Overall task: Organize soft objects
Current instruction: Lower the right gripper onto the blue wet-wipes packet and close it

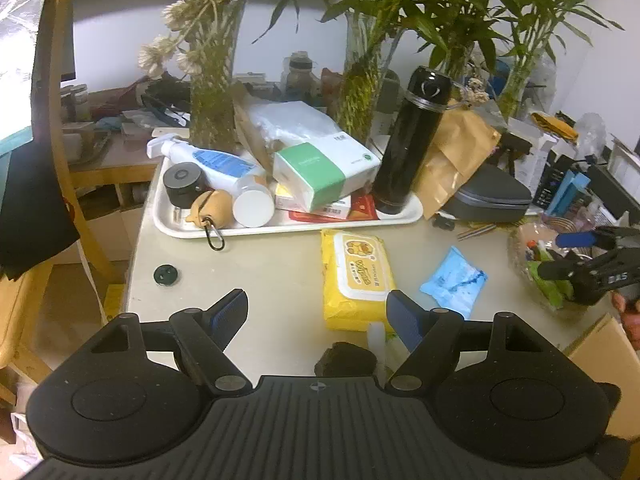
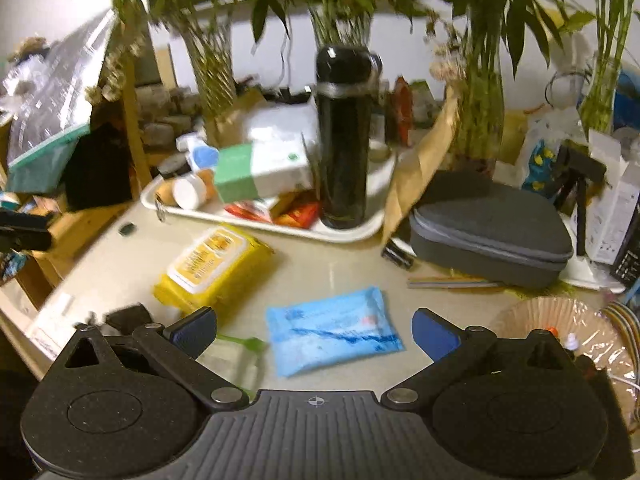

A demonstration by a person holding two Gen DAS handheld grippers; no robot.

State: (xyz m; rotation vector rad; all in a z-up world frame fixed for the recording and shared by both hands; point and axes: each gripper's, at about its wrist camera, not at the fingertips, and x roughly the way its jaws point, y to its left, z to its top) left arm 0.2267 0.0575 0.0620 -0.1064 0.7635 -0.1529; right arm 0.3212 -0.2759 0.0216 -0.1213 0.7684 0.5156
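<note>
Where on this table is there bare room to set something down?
Bare table lies left of the yellow wipes pack, below the tray. A narrower strip separates it from the blue packet. The tray is crowded.

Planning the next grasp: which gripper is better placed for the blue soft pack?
Right. The right gripper has open jaws framing the blue pack. The left gripper is open near the yellow wipes pack instead.

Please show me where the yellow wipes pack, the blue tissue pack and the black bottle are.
yellow wipes pack (image 1: 357,276): left wrist view, on its white lid label.
blue tissue pack (image 2: 334,334): right wrist view, middle of its wrapper.
black bottle (image 1: 408,148): left wrist view, middle of its body.
</note>
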